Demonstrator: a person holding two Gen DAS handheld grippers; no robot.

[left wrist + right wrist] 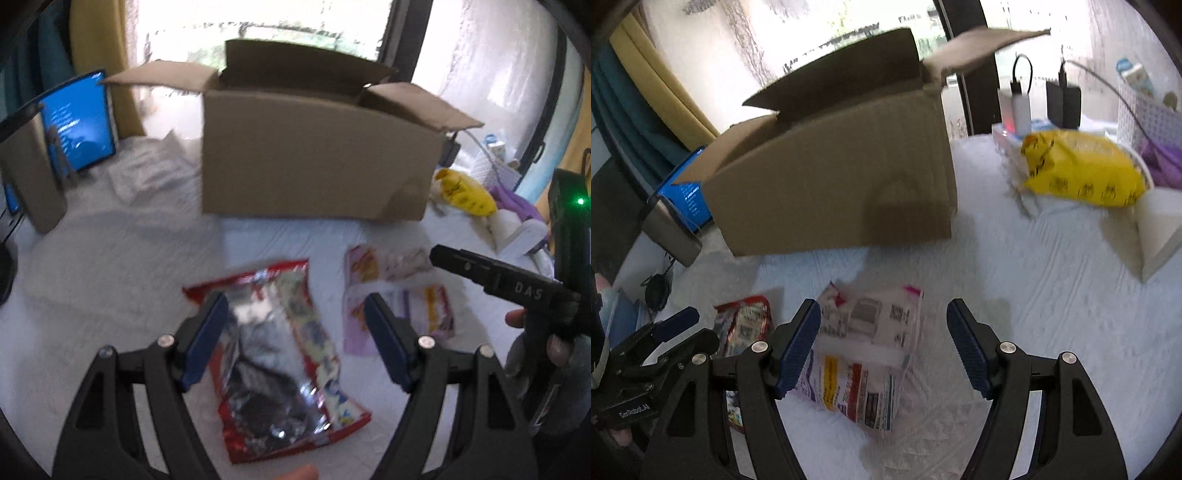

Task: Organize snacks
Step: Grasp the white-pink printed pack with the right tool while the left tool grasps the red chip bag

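A red and silver snack bag [280, 354] lies flat on the white cloth; my left gripper [295, 306] is open just above it, jaws either side of its upper half. A pink and white snack packet [399, 299] lies to its right. In the right wrist view my right gripper [882, 314] is open over that packet [864, 354], left finger at its edge. The red bag [746, 325] and the left gripper [676, 325] show at the left there. An open cardboard box [314, 147] stands behind the snacks and also shows in the right wrist view [831, 177].
A yellow bag [1082, 170] lies at the right on a white stand, with purple cloth [1160, 158], a white basket [1145, 110] and chargers [1063, 103] behind. A blue-screened tablet [77, 122] and a grey object [29, 166] stand at the left.
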